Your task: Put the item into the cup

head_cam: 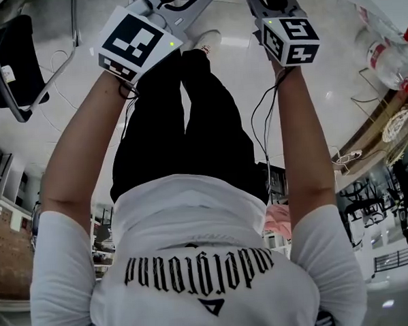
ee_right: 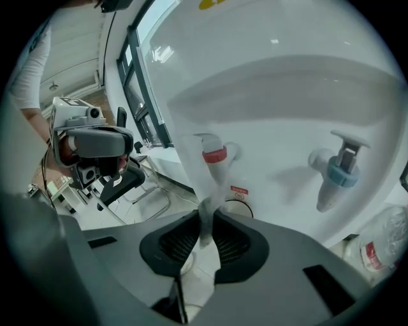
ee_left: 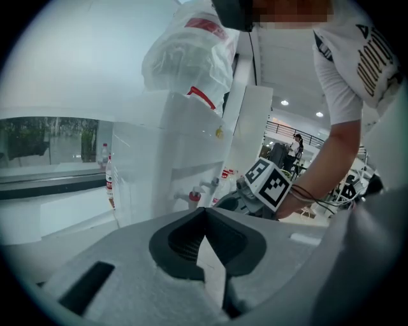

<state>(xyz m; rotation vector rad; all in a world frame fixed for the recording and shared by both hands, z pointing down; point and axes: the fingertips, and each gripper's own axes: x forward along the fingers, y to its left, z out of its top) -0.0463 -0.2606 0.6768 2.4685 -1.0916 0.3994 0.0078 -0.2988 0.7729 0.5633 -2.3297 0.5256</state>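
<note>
My right gripper (ee_right: pixel 205 219) is shut on a thin strip of translucent plastic film (ee_right: pixel 194 172), which rises from between its dark pads in front of a white water dispenser (ee_right: pixel 287 108). My left gripper (ee_left: pixel 205 213) is shut, its pads meeting at the tip with nothing between them. It faces the same dispenser (ee_left: pixel 172 159) from the side. In the head view both grippers are held out ahead at the top edge, and their marker cubes (head_cam: pixel 133 43) (head_cam: pixel 289 40) show. No cup is in view.
The dispenser has a red tap (ee_right: pixel 215 156) and a blue tap (ee_right: pixel 341 172). A clear plastic bag (ee_left: pixel 191 57) lies on top of it. Water bottles (ee_left: pixel 109 178) stand on a ledge at the left. A black chair (head_cam: pixel 11 60) stands on the floor at the left.
</note>
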